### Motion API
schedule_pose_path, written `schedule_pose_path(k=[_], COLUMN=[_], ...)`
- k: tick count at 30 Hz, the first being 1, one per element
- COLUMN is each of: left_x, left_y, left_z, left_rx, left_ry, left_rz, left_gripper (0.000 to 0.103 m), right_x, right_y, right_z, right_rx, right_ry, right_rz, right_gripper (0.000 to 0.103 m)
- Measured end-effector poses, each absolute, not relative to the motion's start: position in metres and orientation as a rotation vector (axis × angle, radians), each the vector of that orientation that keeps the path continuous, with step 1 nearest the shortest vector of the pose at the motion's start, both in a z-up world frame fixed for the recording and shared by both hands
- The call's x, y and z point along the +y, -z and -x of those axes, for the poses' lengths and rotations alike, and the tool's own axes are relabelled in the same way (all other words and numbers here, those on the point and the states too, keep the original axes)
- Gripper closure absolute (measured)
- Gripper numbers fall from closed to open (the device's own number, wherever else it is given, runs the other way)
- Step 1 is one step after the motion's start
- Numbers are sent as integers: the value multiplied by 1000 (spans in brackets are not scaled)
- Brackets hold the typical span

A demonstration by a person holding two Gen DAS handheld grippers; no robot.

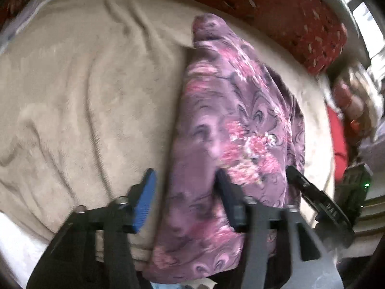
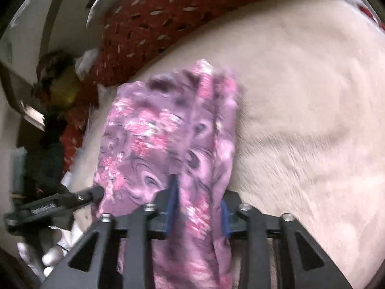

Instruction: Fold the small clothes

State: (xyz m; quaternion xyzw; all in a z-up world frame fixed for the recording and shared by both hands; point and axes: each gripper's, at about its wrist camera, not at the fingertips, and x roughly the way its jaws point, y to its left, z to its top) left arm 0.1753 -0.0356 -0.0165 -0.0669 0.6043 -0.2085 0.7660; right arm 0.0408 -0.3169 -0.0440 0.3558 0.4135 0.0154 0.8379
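Left tongs [image 1: 185, 197] stand with their blue-padded fingers [image 1: 144, 200] wide apart, one over the beige blanket [image 1: 84, 96] at lower left of the frame, the other pressed into the purple floral garment [image 1: 235, 125] at lower centre. That garment, a thin swirl-and-blossom print, lies in a long folded strip up the middle of the frame on the soft, wrinkled blanket. Only this view shows the red bedcover [image 1: 276, 7] with pale leaf flecks running across the top and, at lower right, the right tongs [image 1: 310, 187] touching the garment's edge. From the right wrist view, the left tongs [image 2: 91, 196] touch the cloth at lower left, and the right tongs [image 2: 199, 207] sit clamped on a bunched fold of the garment at lower centre, blanket filling the right.
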Motion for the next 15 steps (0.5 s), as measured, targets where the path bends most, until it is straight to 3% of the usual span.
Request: schedule_pose_path(k=[7, 15], left_x=[-34, -109], left_y=[-7, 0], left_z=[-206, -246], left_rx=[1273, 1226], left_ry=[488, 445], left_rz=[259, 35], left_gripper=[42, 40], right_x=[-347, -314], right_y=[1, -12], right_z=[-46, -109], right_rx=[722, 737], right_ry=[40, -47], right_rz=[-765, -516], right_gripper=[64, 75])
